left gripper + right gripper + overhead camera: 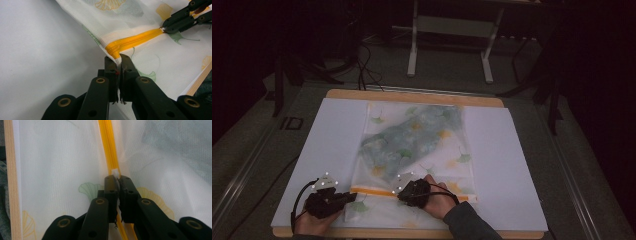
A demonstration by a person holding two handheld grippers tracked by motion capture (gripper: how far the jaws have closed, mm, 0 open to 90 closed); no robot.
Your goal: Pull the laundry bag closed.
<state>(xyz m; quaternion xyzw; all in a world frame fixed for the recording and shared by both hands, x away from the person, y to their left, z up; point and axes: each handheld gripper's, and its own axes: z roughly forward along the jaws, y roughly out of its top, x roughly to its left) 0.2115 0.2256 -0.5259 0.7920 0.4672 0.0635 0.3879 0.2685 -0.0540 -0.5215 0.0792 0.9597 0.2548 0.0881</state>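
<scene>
The left tool [118, 58] has its jaws pressed together on the corner edge of the mesh laundry bag [160, 62], pinching the fabric right at the near end of the yellow zipper [132, 42]. From that pinch the zipper runs away and to the right across the bag, toward the right tool [166, 28], which sits farther along the same line.

In the right gripper view, the right tool [117, 178] is likewise closed, nipping a small white zipper pull [115, 172] between its tips; the yellow zipper [108, 145] stretches straight ahead of it.

From the high view, the left tool [353, 197] and right tool [401, 196] both rest at the near edge of the bag [417, 145], which lies flat on the white sheet [507, 165] covering the bench [412, 96]. Beyond the tools, a bluish garment [412, 132] shows through the mesh.
</scene>
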